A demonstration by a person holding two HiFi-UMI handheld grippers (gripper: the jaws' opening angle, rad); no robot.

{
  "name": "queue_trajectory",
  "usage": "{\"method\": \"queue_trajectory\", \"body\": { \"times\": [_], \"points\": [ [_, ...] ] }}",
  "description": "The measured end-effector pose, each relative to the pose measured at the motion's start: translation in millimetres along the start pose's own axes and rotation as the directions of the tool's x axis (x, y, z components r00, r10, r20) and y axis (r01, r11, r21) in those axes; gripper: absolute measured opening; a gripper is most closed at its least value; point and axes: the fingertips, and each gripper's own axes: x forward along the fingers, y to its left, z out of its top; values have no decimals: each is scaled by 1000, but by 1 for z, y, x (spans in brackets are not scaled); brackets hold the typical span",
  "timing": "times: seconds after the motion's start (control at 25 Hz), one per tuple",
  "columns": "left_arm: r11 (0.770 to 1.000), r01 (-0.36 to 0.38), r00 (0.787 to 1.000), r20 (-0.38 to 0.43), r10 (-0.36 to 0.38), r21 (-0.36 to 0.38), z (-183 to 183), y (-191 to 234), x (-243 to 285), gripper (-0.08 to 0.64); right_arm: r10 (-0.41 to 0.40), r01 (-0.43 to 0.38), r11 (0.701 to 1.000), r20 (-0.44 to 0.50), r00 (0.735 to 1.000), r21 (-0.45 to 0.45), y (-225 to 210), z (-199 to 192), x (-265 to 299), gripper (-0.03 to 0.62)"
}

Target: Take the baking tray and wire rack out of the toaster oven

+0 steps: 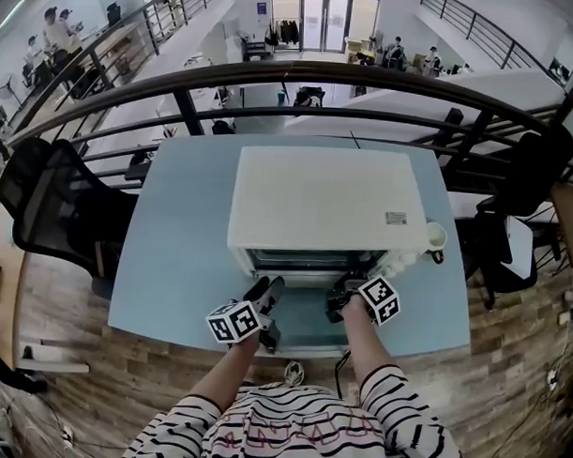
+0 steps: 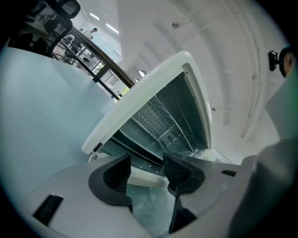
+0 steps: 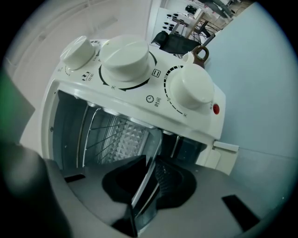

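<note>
While the toaster oven stands with its door dropped open toward the person, both grippers sit at the mouth of the cavity.

Right gripper: jaws narrow, pinched on the thin metal rim of the baking tray at the front right of the opening. The rim runs straight through the gap between the pads.

Left gripper: jaws about half apart, pressing on nothing. Through the gap I see the door glass and a pale band at the oven's front edge. Whether that band is door frame or tray, I cannot tell.

Wire rack: inside the cavity, its wires showing to the left of the tray rim in the right gripper view.

Surroundings: oven sits on a light-blue table. Three white knobs and a red lamp line the control panel just beside the right gripper. A white mug stands beside the oven's right side, apart from both grippers. Black chairs and a dark railing lie beyond the table.
</note>
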Motion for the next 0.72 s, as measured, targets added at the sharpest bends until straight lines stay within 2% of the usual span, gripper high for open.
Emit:
{"method": "queue_trajectory", "body": {
  "times": [0.12, 0.24, 0.48, 0.64, 0.72],
  "points": [
    [998, -17, 1000, 10, 18, -68, 2, 4, 3, 198, 0, 0, 1000, -12, 1000, 23, -1, -3, -8, 71],
    [984, -32, 999, 21, 37, -175, 5, 10, 6, 210, 1, 0, 999, -25, 1000, 43, -2, -7, -19, 69],
    [918, -20, 993, 95, 63, -397, 10, 28, -1, 216, -5, 7, 998, -30, 1000, 68, -7, -15, -46, 66],
    [882, -15, 991, 110, 76, -472, 10, 41, -11, 208, -12, 13, 998, -17, 1000, 62, -10, -20, -63, 66],
    [871, -13, 991, 110, 76, -491, 10, 48, -18, 153, -14, 15, 998, -8, 1000, 61, -9, -24, -73, 66]
  ]
}}
